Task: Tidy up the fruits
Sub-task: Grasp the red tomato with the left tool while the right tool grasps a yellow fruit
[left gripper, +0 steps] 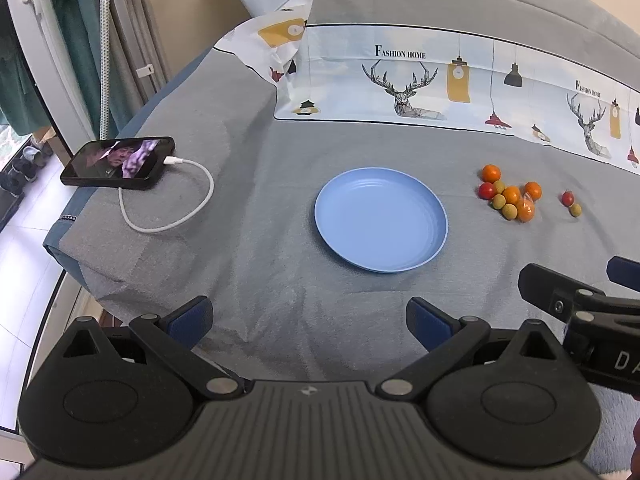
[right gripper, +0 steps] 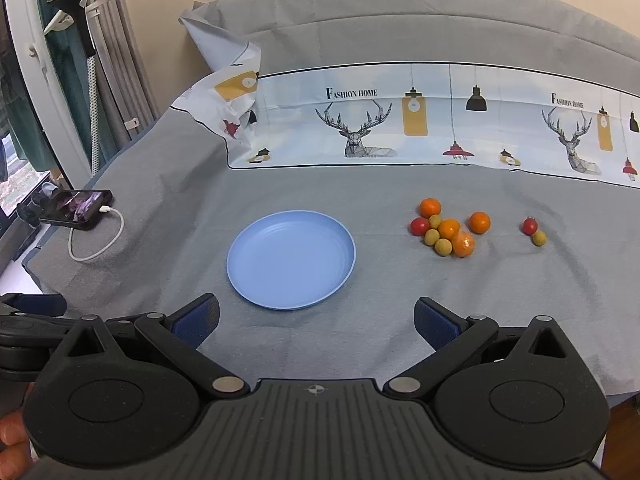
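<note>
Left gripper low at 6 o'clock in its own view, jaws spread wide, nothing between the blue pads. Right gripper likewise at 6 o'clock in its view, jaws wide apart, empty. Both hang above the grey bedspread, side by side; part of the right tool shows at 4 o'clock in the left view, part of the left tool at 8 o'clock in the right view.

Just beyond the pads, a blue plate sits flat on the bedspread, bare. In the left view the plate lies near centre, toward 12 o'clock of the gripper.

Fruit at 2 o'clock of the plate, well apart from it: a tight cluster of small oranges, one red tomato and several yellow-green round fruits, touching one another. One orange looks wrapped in clear film. A second pair lies off to 3 o'clock of the cluster: a red tomato with a yellow-green fruit touching it. Same cluster in the left view.

Far at 9 o'clock, a phone with lit screen near the bed's edge, white cable plugged in and looped.

Beyond, at 12 o'clock, a printed sheet with deer and lamps, one corner folded up.
</note>
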Demonstrator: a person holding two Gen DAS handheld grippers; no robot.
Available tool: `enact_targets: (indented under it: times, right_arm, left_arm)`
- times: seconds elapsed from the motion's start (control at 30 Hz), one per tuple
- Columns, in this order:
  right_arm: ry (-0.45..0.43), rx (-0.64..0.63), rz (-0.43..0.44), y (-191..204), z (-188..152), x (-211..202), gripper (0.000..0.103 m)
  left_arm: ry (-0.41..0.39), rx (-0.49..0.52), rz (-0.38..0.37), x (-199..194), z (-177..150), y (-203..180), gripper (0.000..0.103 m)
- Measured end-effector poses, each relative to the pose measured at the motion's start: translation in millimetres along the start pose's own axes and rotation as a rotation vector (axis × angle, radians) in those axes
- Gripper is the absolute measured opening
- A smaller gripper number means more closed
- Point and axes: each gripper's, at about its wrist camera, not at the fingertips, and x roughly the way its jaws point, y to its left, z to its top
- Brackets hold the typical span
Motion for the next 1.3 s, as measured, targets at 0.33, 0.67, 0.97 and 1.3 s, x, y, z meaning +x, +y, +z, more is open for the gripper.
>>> enact_targets:
  times: [0.33,0.67,0.97,1.3]
  right_arm:
    - [-0.071,0.048,-0.013,-18,-1,3,0.103]
    - [-0.169,0.209,-0.193,-88,-11,31,0.103]
    - [-0.135,0.37,-0.378,-169,-31,80,0.103]
    - [-0.122,0.46,-0.53,-274,-25,165,0.103]
  left_arm:
    - [-0.018,-0.033,-0.073,9,9,-8,0.103]
    - [0.017,0.01,-0.146,28,28,-54,0.103]
    - [0.103,0.152,-0.221,72,45,-132,0.103]
    - [0.107,0.218,-0.154,166,106,-218,0.103]
